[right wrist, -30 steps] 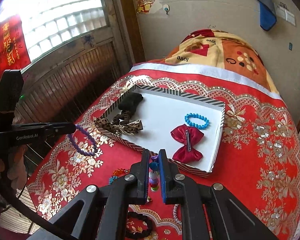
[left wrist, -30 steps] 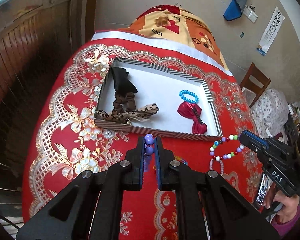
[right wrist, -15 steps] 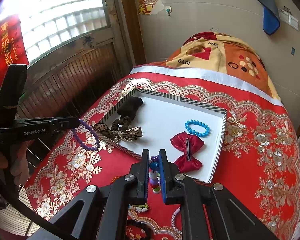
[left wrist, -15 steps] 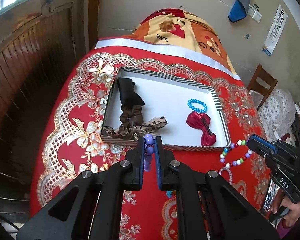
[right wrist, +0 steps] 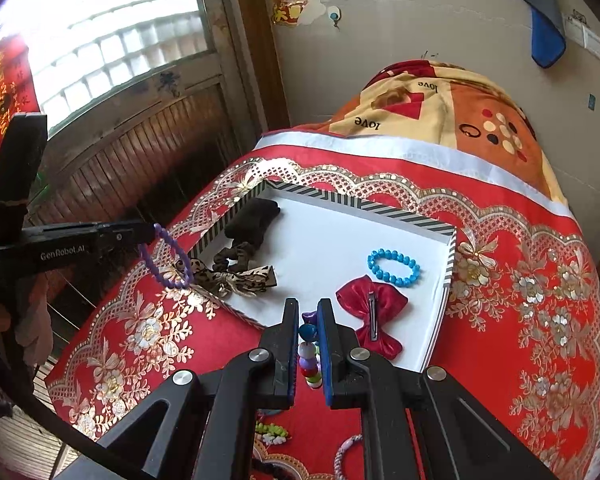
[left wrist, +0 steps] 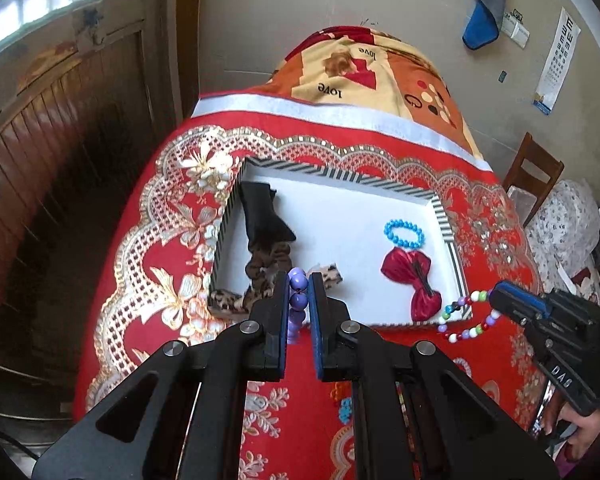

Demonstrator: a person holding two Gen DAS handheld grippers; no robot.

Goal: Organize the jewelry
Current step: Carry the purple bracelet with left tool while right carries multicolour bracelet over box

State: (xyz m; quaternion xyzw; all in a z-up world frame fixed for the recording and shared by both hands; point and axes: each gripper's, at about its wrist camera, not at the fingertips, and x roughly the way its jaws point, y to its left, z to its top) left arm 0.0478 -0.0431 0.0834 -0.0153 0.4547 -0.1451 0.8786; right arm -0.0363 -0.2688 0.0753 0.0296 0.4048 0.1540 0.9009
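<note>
The word "love" is printed in black, upside down to the camera, on the orange and cream blanket (left wrist: 364, 76) beyond the red cloth; it reads the same on that blanket in the right wrist view (right wrist: 432, 104). White lettering "GenRobot.AI" stands on the side of the left gripper (right wrist: 150, 234) body as seen from the right wrist. White letters "DAS" stand on the body of the right gripper (left wrist: 496, 300) as seen from the left wrist. An eye chart (left wrist: 556, 60) hangs on the wall; its rows of symbols are too small to read. A red banner (right wrist: 2, 96) by the window carries gold characters, not legible
</note>
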